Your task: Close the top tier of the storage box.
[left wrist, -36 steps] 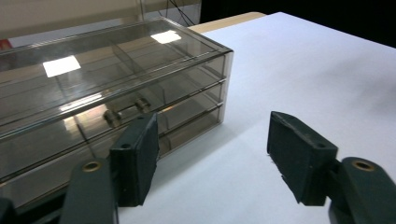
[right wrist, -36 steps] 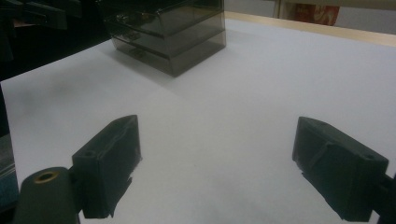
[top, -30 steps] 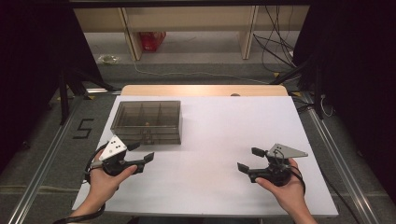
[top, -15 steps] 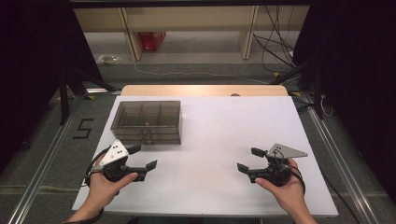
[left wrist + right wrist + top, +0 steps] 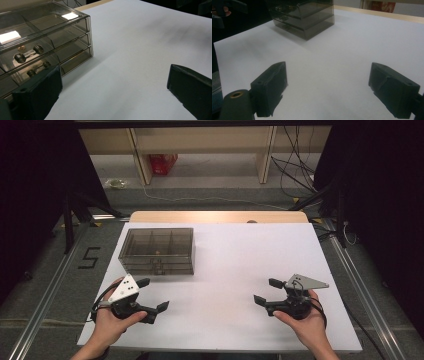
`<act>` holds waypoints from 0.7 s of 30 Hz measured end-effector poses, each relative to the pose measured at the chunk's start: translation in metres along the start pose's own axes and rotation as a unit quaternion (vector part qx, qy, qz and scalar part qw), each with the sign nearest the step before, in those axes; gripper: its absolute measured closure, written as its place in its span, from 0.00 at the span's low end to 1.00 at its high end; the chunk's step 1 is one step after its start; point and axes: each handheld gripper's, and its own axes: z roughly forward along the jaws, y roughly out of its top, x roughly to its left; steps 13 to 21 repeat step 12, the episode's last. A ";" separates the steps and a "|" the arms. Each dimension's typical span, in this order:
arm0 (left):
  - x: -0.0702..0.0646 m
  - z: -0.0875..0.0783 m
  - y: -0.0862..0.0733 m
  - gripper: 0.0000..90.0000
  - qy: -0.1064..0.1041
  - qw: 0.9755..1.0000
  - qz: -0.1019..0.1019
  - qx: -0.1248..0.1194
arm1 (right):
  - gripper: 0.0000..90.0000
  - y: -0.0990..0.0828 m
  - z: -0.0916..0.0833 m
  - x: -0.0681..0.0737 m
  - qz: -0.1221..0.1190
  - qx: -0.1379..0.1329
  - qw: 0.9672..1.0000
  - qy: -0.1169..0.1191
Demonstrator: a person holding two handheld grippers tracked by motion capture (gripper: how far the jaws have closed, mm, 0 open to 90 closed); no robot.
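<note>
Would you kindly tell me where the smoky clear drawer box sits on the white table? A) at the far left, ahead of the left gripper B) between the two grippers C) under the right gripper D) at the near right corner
A: the drawer box stands far left on the white table, just beyond the left gripper.

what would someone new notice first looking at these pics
The smoky clear plastic drawer box stands out, sitting at the far left of the white table top with small metal knobs on its drawer fronts. Nearer the person, the left tongs and right tongs hover over the white surface, both open and empty; the left jaws have just been opening.
</note>
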 end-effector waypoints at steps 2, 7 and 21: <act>-0.001 0.001 0.000 0.00 0.000 1.000 0.002 0.002 | 0.18 0.000 0.000 0.000 -0.001 0.000 1.000 0.000; 0.000 0.002 -0.001 0.00 0.005 1.000 0.004 0.006 | 0.18 0.000 0.000 0.000 0.000 0.000 1.000 0.000; 0.000 0.003 -0.001 0.00 0.005 1.000 0.004 0.008 | 0.18 0.000 0.000 0.000 0.000 0.000 1.000 0.000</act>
